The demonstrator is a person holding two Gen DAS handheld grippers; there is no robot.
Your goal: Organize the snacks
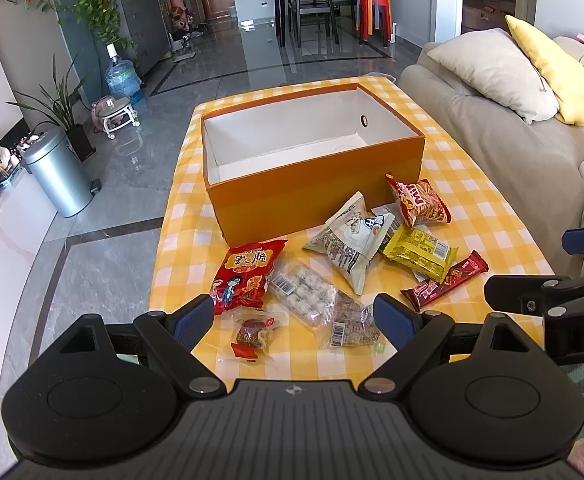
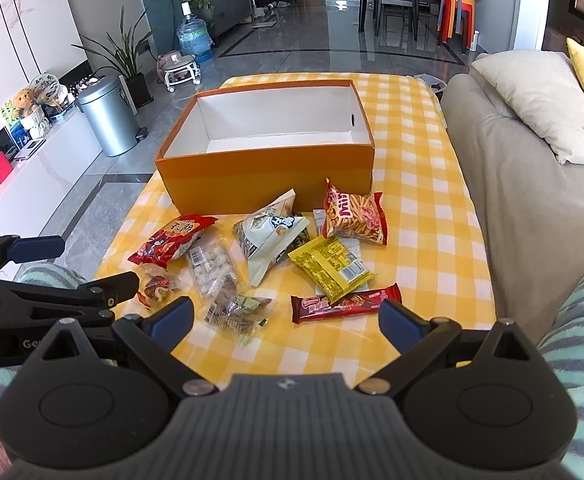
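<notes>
Snacks (image 1: 331, 264) lie loose on the bench (image 1: 471, 216), just ahead of both hand-held grippers: left (image 1: 293, 318) and right (image 2: 286, 320), each released, jaws wide and empty (hovering side by side). Beyond the packets sits an orange box (image 1: 311, 200).

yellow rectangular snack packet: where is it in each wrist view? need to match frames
Left wrist view: the yellow rectangular snack packet lies right of centre, overlapping the dark red wrapped chocolate bar.
Right wrist view: the same packet lies near centre, again overlapping that bar.
Shared landmark: the open orange cardboard box stands behind the snack pile in both.
</notes>
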